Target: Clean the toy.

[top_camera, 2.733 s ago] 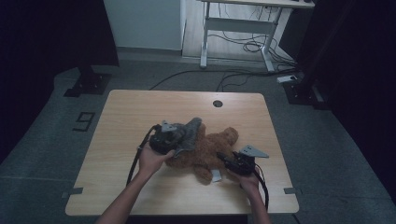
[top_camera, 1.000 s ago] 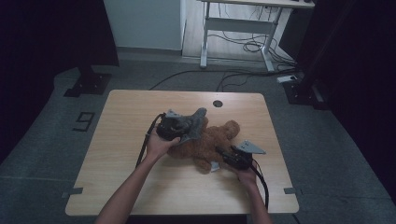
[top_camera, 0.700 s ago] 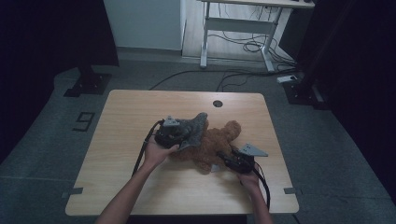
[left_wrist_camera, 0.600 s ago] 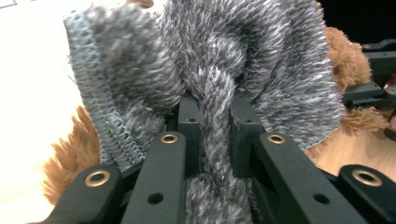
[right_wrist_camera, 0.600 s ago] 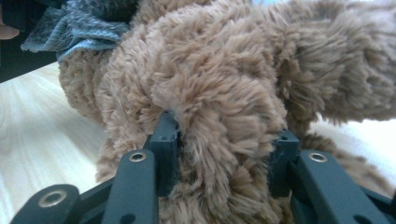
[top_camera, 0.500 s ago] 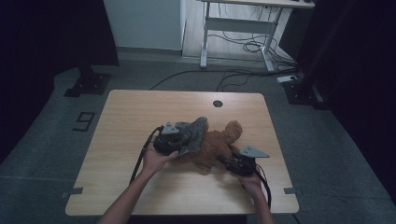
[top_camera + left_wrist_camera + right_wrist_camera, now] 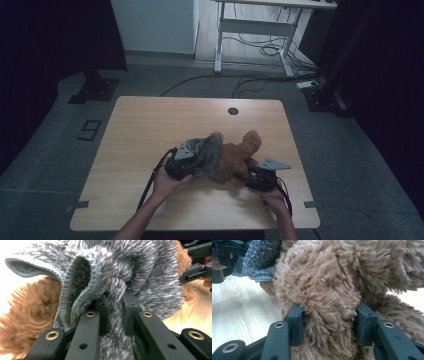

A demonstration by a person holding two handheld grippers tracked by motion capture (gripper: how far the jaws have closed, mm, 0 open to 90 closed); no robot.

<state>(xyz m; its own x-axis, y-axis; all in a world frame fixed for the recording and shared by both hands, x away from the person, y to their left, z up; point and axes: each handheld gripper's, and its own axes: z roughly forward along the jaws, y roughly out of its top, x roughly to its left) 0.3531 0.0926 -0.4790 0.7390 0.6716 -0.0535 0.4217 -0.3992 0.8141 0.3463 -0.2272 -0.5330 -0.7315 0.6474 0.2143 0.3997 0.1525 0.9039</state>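
My left claw clamped on grey knit garment, my right claw jaws just widening, brown teddy bear limb between them, pads touching fur, desk beneath.

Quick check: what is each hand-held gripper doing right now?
Left hand-held gripper: shut on the grey knit garment.
Right hand-held gripper: jaws just opening, pads against the brown plush toy.

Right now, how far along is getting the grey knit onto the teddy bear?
Done: both grips are set. The left gripper is shut on a fold of the grey knit, and the right gripper, its jaws just opening a little, presses a limb of the teddy bear. In hand: the knit lies bunched over one end of the bear. Left: most of the brown fur is uncovered.
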